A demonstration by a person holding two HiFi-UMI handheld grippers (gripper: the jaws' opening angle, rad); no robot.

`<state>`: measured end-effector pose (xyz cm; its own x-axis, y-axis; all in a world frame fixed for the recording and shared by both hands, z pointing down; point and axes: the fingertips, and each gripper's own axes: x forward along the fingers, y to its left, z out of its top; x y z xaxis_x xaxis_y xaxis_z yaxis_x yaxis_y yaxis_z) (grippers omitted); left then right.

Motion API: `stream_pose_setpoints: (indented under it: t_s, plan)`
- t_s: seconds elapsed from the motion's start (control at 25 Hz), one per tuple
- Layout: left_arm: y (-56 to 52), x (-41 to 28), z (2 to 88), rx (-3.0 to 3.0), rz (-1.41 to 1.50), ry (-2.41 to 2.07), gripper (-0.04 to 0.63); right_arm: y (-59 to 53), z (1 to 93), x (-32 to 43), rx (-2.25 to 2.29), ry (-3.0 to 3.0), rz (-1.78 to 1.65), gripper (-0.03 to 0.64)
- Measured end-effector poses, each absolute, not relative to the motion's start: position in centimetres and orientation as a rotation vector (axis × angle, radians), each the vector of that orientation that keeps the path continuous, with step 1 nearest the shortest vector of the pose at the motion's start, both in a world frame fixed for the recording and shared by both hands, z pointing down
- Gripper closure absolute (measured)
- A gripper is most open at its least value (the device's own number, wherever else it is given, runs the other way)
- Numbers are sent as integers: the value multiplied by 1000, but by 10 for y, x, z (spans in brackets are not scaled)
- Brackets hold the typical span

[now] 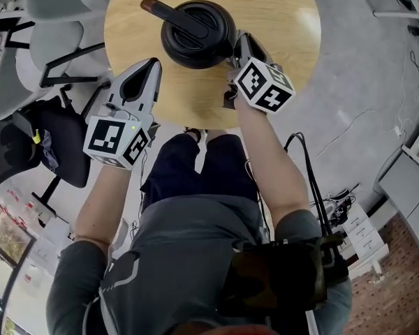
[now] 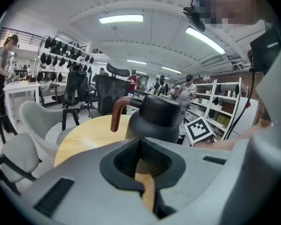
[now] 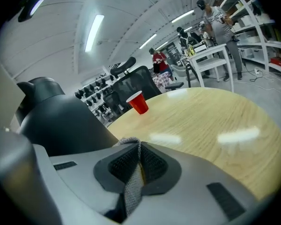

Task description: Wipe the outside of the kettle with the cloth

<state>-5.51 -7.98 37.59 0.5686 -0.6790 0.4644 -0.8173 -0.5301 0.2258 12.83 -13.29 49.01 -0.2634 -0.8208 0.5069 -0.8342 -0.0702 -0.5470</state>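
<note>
Cloth mostly inside right tool

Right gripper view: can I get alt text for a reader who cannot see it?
The right gripper has its jaws shut on a fold of grey cloth, close beside the black kettle at the left. Beyond them a pale wooden table stretches away, with a red cup standing near its far edge.
</note>
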Motion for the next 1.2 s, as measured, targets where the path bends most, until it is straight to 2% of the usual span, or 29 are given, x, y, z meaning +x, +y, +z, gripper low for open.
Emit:
stream_pose_setpoints:
  t_s: [0.36, 0.64, 1.2]
  plan:
    - [-88, -63, 375, 2415, 400, -1224, 588, -149, 490, 124, 1688, -2231, 1137, 581]
    - [-86, -68, 401, 2322, 530, -1321, 588, -173, 484, 103, 1285, -2417, 1050, 581]
    - [-93, -60, 397, 2030, 318, -1672, 588, -204, 481, 65, 639, -2536, 888, 581]
